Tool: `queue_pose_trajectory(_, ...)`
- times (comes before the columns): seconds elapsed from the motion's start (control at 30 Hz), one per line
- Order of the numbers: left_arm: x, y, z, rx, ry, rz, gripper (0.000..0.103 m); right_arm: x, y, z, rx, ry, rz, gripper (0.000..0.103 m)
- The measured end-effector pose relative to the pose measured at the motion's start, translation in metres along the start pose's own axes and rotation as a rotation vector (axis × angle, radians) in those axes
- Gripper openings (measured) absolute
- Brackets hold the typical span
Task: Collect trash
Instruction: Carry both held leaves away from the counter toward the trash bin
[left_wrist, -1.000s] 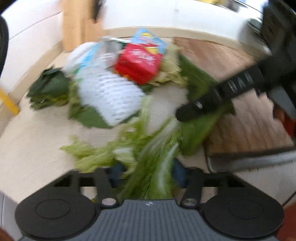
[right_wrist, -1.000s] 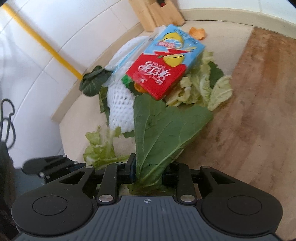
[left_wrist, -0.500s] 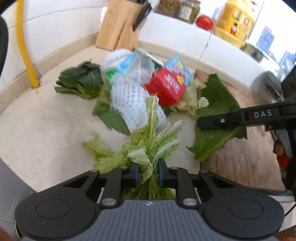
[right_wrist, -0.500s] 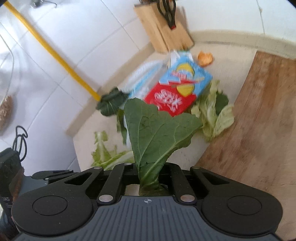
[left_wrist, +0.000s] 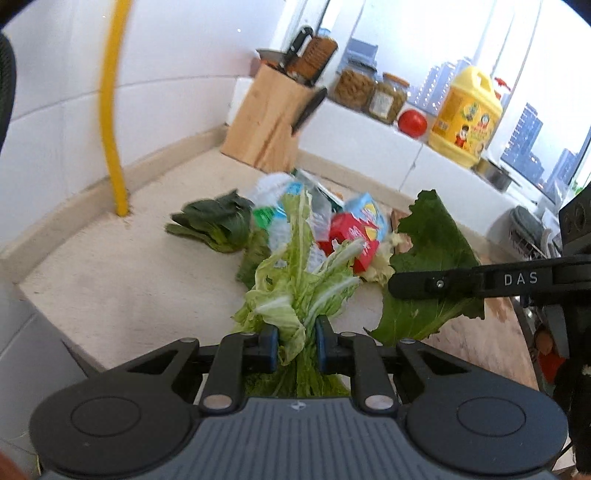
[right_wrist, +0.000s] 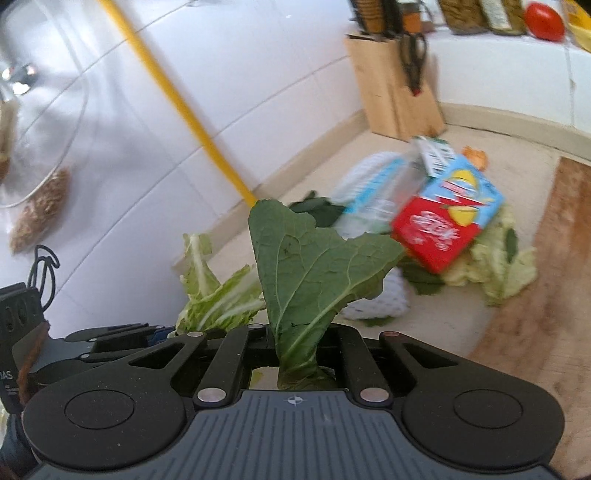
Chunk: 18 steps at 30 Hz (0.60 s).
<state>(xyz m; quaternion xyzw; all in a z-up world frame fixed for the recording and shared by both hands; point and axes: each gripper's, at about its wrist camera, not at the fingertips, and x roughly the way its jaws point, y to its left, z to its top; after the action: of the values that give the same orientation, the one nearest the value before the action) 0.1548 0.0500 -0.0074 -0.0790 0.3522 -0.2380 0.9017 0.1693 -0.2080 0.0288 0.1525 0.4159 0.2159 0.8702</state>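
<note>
Left gripper (left_wrist: 295, 345): jaws closed on a bunch of pale cabbage leaves (left_wrist: 301, 284), clamped at the stalk end, with the leaves standing up in front of the camera and clear of the table (left_wrist: 110, 280). Right gripper (right_wrist: 297, 349): jaws closed on the stem of a single broad dark green leaf (right_wrist: 314, 266), which stands upright between the fingers, also off the surface. In the left wrist view the right gripper reaches in from the right with this leaf.

Remaining trash lies in a pile on the table near the back wall: a red and blue carton (right_wrist: 448, 218), tilted on top of pale leaf scraps (right_wrist: 498, 266); a white foam net sleeve (right_wrist: 380, 299) just beside it; a crumpled blue and white wrapper (right_wrist: 373, 192); a dark leafy bundle (left_wrist: 218, 223) to the left of the pile. A wooden cutting board (right_wrist: 546, 295) lies right of the pile. A knife block (left_wrist: 271, 118) stands in the corner behind. The pile is blurred in both views.
</note>
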Motion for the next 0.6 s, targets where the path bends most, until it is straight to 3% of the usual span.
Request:
queue_pose_trajectory(0.27, -0.041, 0.022, -0.01, -0.022, -0.065, 0.048, 0.019, 0.014, 0.051, -0.001, -0.075, -0.001, 0.074, 0.011)
queue_pose_trajectory(0.6, -0.094, 0.055, -0.031, -0.083, -0.136, 0.163, 0.019, 0.041, 0.117, -0.009, -0.174, 0.043, 0.195, 0.011)
